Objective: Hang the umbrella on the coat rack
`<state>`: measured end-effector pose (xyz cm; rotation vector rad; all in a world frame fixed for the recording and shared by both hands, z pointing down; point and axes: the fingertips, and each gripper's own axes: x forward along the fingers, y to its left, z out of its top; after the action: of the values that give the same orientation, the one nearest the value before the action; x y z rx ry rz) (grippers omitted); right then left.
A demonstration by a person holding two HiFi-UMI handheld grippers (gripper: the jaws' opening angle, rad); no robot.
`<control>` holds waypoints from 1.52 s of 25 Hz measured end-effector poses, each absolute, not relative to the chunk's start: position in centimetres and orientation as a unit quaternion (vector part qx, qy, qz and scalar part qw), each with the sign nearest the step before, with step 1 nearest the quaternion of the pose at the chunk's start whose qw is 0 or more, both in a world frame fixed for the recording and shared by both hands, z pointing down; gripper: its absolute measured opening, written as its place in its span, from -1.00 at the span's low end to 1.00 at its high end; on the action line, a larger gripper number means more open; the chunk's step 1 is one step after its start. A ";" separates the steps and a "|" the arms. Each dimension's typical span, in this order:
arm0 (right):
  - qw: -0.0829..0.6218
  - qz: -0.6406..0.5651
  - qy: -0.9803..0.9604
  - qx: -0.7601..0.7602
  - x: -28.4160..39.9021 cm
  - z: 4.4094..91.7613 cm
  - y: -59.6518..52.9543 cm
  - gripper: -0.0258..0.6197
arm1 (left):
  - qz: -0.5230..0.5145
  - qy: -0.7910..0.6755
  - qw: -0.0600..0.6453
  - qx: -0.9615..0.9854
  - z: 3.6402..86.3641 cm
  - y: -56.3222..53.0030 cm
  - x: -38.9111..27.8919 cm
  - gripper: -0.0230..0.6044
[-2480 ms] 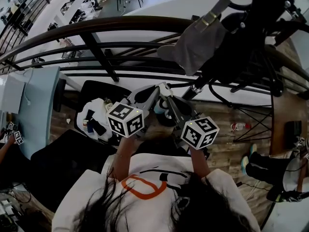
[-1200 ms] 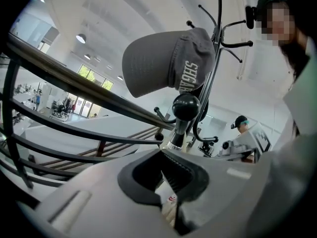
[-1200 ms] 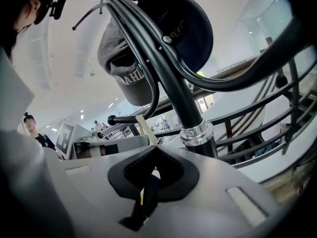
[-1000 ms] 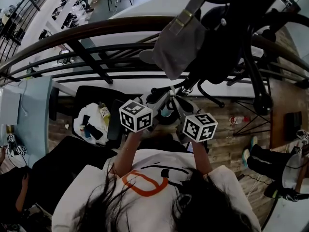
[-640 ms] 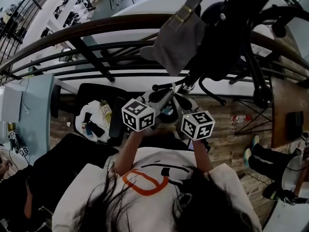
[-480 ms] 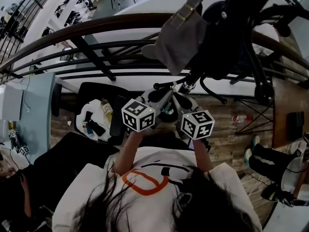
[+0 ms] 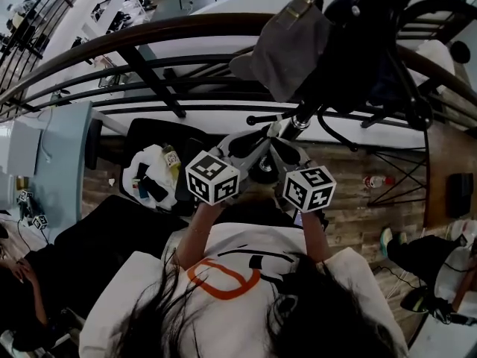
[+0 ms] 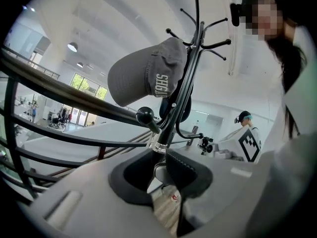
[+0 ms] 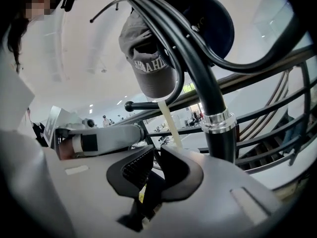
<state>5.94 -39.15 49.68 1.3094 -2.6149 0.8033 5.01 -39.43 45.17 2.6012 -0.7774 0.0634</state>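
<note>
**A:** Low beside the pole, left side first: the left claw [image 8: 163,155] is pointing at the coat rack [image 8: 197,21]. Its pads are pressing almost together and pinching nothing, with only floor showing through the slit.

**B:** Why is it sitting there?

**A:** I'm guessing it's idling. It has no load, so it's hovering close to the body and aiming at the pole. A grey cap [image 8: 143,76] is hanging off a hook just above it.

**B:** Where's the umbrella?

**A:** I'm not finding it in any view. A dark bulk [image 7: 358,43] is hanging on the rack's right side in the head view. It may be covering the umbrella, but I can't tell. Neither claw is carrying it.

**B:** And the right one?

**A:** The right claw [image 9: 156,155] is facing the pole from the other side. Its pads are also closing to a thin slit with nothing between them. The left tool is showing across from it, so the two are bracketing the pole.

**B:** What stage is this?

**A:** I'm reading it as a pause, with both claws empty. Either the hanging isn't happening yet or the umbrella is already up there.
</note>
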 end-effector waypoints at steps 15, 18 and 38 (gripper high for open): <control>-0.005 0.257 -0.859 0.443 3.4 46.7 -34.5 -0.75 | 0.031 -0.296 0.188 0.936 43.9 -33.7 -0.5 -0.73; -0.004 0.255 -0.857 0.448 2.3 46.9 -32.6 -0.77 | 0.027 -0.289 0.197 0.936 44.1 -32.3 -1.7 -0.73; 0.034 0.248 -0.849 0.465 1.9 48.1 -25.7 -0.90 | -0.008 -0.278 0.232 0.932 45.1 -28.1 -3.5 -0.75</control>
<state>1.91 -25.69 48.08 1.4311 -2.6112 0.7628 -3.47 -28.08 45.10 2.5608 -0.7639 -0.0209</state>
